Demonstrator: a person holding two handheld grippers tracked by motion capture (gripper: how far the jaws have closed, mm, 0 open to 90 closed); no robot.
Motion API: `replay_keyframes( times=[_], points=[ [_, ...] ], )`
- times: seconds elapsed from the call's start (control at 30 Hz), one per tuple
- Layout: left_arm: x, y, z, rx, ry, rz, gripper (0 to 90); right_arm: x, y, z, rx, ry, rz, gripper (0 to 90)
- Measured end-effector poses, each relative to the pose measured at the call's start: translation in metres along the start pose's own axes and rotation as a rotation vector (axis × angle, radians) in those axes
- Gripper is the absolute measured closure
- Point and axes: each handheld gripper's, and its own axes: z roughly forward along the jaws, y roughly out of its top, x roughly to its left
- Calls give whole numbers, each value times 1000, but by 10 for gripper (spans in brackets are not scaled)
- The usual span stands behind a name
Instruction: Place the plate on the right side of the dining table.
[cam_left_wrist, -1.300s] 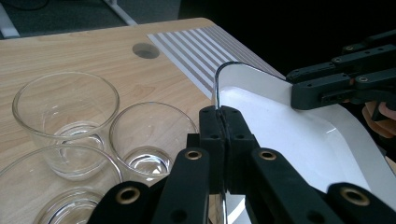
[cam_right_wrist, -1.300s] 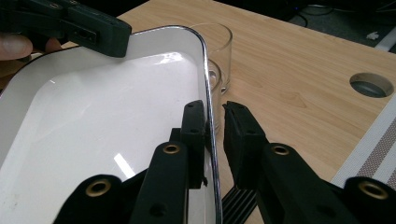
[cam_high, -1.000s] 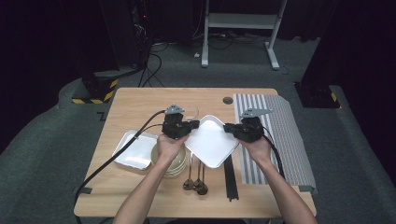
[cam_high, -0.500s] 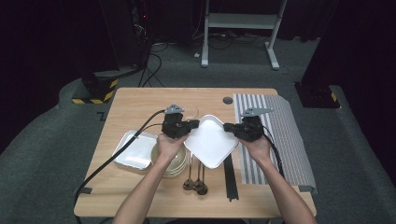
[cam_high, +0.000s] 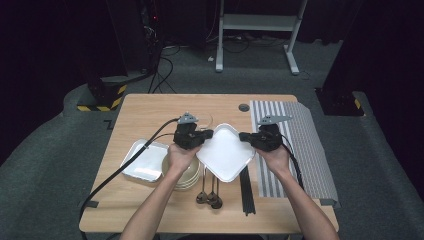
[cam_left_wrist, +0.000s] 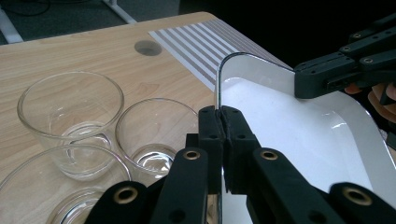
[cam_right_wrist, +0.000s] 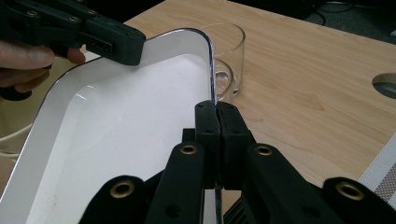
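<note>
Progress: the white square plate with rounded corners (cam_high: 226, 152) is gripped on two opposite rims and appears lifted off the light wooden table (cam_high: 150, 107); setting it down remains.

Left of the plate lie a second white square dish (cam_high: 142, 160) and stacked cream bowls (cam_high: 187, 175). The left gripper (cam_high: 206, 136) is clamped on the plate's left rim; clear glass cups (cam_left_wrist: 70, 121) stand just beyond it. The right gripper (cam_high: 245, 136) has just closed on the right rim.

Clearance: open tabletop lies beyond the plate; right of it lies a grey striped mat (cam_high: 295, 145).
</note>
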Motion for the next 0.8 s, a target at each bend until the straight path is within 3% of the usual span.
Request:
replay_keyframes(
  times=[0.33, 0.53, 0.8],
  points=[
    [-2, -1, -1, -6, 2, 19, 871, 0, 0, -3, 0, 8, 5, 884],
    [-2, 0, -3, -16, 5, 36, 858, 4, 1, -5, -17, -14, -18, 885],
    [-2, 0, -7, -8, -6, 48, 795, -1, 0, -10, -17, -31, 1, 884]
  ],
)
